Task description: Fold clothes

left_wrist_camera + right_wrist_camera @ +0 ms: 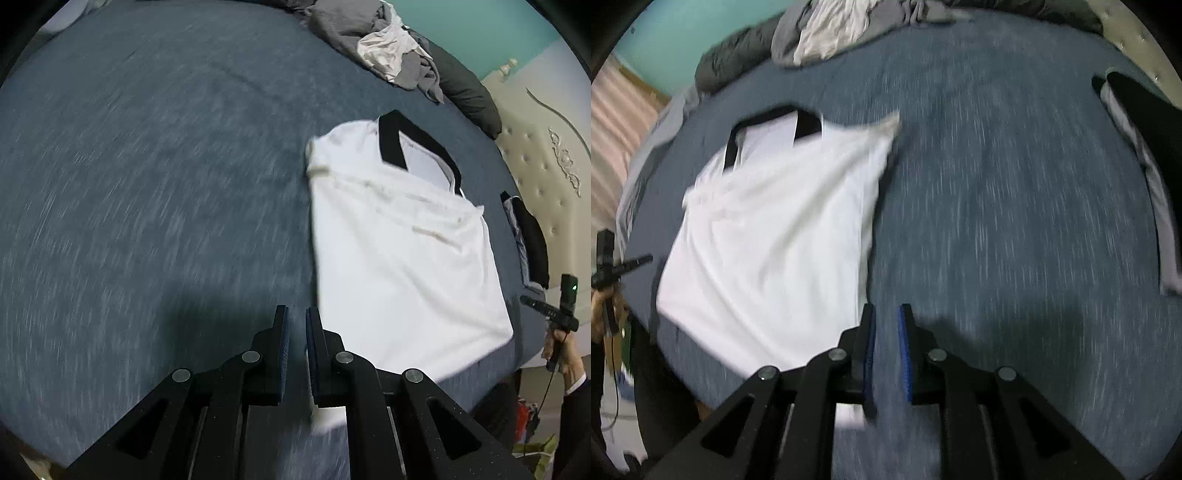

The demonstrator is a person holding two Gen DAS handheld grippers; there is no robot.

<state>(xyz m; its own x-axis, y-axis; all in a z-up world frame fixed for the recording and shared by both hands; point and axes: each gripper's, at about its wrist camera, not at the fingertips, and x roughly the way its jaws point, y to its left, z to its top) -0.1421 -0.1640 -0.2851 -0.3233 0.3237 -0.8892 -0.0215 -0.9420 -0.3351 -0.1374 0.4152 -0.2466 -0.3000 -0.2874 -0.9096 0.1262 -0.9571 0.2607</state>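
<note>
The left tongs (pixel 296 314) point forward and slightly downward, their two fingers parallel with a narrow gap between the blue pads, holding nothing. The right tongs (pixel 886 312) sit in the same pose, their pads apart by a similar slim gap and empty. Each appears small at the edge of the other's view, gripped by a hand (pixel 567 360).

bed: blue-grey sheet (pixel 147 184) | headboard: cream, tufted (pixel 546 166) | wall: teal (pixel 480 33) | pillow: dark grey (pixel 469 92)
</note>
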